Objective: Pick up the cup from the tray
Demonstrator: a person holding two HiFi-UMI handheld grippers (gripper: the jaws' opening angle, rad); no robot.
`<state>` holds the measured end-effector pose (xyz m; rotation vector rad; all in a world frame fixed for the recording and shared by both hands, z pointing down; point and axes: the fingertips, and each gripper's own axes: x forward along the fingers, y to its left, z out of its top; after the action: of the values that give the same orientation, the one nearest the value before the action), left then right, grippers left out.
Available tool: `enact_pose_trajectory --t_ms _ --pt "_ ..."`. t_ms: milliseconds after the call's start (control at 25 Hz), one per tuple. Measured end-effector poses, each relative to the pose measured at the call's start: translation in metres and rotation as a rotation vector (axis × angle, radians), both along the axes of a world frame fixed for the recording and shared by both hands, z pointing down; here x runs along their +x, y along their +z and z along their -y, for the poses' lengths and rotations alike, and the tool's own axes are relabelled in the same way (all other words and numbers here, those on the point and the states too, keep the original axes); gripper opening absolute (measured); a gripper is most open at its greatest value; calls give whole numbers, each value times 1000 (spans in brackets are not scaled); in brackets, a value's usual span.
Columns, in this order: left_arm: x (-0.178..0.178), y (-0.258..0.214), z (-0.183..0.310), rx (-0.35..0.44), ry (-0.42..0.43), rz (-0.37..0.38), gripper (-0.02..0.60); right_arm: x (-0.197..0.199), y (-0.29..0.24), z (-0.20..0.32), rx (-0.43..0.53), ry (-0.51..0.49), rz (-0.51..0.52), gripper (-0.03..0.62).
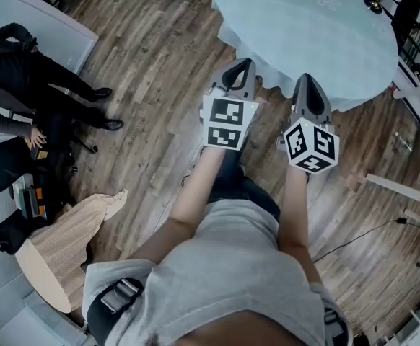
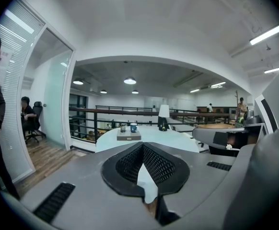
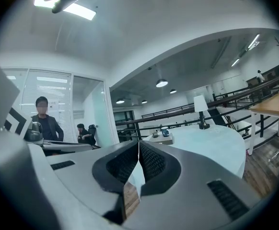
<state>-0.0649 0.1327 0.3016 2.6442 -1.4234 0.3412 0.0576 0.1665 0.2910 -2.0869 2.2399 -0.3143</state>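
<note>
Cup point(image 2: 133, 127) not held. Left tool point(image 2: 143, 145) jaws pressed together, empty; right tool point(image 3: 138, 143) same. Well ahead of both tools: round counter point(image 2: 178, 140), tray point(image 2: 129, 136) on it, cup upright on tray, lamp point(image 2: 163, 116) beyond.

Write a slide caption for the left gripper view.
Shut left gripper faces round pale table bearing blue cup on grey tray.

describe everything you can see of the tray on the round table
The tray is a low grey rectangular slab, lying flat on the pale round table, left of a table lamp in the left gripper view. A blue cup and a smaller dark cup stand upright on top. It is too distant to tell its material or rim.
</note>
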Motion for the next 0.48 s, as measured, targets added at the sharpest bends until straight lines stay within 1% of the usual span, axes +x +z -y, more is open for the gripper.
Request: enact_pose_trajectory --t_ms 160,360,480 --pt "6 -2 41 10 6 -3 5 5 -1 40 5 3 -1 8" --pt "16 -8 105 17 7 -12 5 12 -6 101 11 5 -4 8" --pt "22 -14 142 22 22 -10 5 16 -10 137 12 14 -6 8"
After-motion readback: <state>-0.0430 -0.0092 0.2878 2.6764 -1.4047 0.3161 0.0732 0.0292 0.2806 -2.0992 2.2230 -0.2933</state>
